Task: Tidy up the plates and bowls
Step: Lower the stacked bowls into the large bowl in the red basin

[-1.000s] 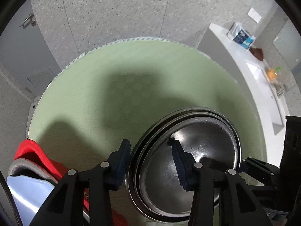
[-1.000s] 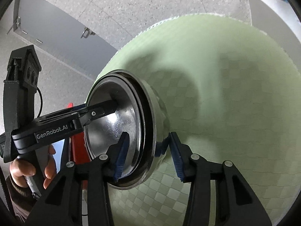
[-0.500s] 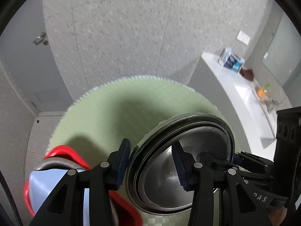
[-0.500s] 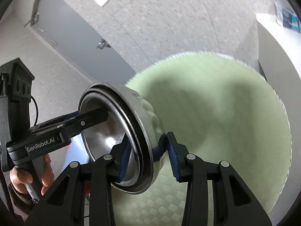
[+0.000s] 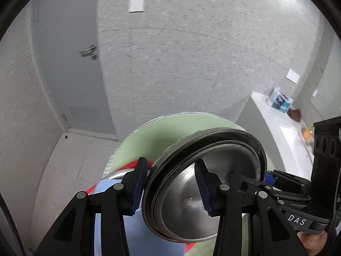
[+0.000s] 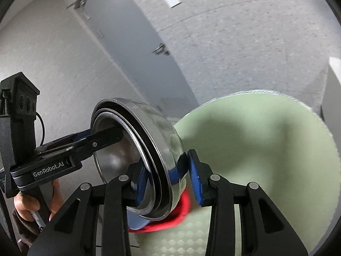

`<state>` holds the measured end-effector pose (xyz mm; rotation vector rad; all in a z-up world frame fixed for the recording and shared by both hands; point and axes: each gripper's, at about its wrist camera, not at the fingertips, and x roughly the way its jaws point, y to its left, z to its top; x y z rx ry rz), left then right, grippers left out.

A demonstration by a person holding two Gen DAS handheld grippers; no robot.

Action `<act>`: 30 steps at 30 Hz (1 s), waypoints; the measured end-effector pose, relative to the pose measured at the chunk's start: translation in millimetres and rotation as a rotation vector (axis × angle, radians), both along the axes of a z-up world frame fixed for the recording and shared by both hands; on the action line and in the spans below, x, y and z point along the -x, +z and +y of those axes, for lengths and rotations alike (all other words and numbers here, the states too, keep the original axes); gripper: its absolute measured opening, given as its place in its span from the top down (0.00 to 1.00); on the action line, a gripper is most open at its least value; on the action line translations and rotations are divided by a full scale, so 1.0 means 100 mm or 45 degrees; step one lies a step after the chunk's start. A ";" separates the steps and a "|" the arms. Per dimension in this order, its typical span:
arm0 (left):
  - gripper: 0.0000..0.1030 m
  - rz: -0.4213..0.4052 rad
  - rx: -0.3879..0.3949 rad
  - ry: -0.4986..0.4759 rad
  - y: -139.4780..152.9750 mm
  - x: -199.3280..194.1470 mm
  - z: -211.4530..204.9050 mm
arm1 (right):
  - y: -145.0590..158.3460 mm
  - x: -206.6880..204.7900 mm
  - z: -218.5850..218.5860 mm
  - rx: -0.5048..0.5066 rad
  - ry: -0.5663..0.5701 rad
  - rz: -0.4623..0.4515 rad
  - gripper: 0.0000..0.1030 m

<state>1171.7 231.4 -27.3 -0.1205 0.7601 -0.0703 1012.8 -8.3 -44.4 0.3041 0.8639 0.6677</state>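
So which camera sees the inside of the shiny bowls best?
The left wrist view: the bowls face it, with the inner bottom open to see. The right wrist view catches them nearly edge-on, mostly the outer wall and rims, with only a slice of the inside.

nested bowls [image 5: 187, 202]: silver steel, shiny, frame centre | tablecloth [image 6: 266, 149]: pale green, faint check, right of frame | plate [image 6: 181, 213]: red, lower centre | plate [image 5: 119, 234]: light blue, lower left | gripper pads [image 6: 195, 177]: blue | door [image 5: 70, 64]: grey, upper left | wall [image 5: 191, 53]: speckled grey
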 end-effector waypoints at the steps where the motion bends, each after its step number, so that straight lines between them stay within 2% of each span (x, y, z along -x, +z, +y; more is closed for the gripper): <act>1: 0.60 0.011 0.003 0.017 -0.03 0.08 0.06 | -0.02 0.01 0.08 0.001 0.019 0.011 0.65; 10: 0.60 0.187 0.059 0.128 -0.48 0.61 0.56 | -0.45 0.10 0.69 0.052 0.155 0.184 0.65; 17: 0.60 0.303 0.090 0.156 -0.74 0.79 0.75 | -0.76 0.04 0.98 0.138 0.200 0.278 0.65; 21: 0.61 0.338 0.100 0.163 -0.80 0.78 0.83 | -0.81 0.05 1.07 0.189 0.202 0.282 0.65; 25: 0.61 0.364 0.120 0.160 -0.86 0.85 0.92 | -0.78 0.13 1.16 0.283 0.198 0.232 0.65; 30: 0.61 0.388 0.129 0.165 -0.87 0.55 1.03 | -0.80 0.15 1.19 0.373 0.184 0.192 0.65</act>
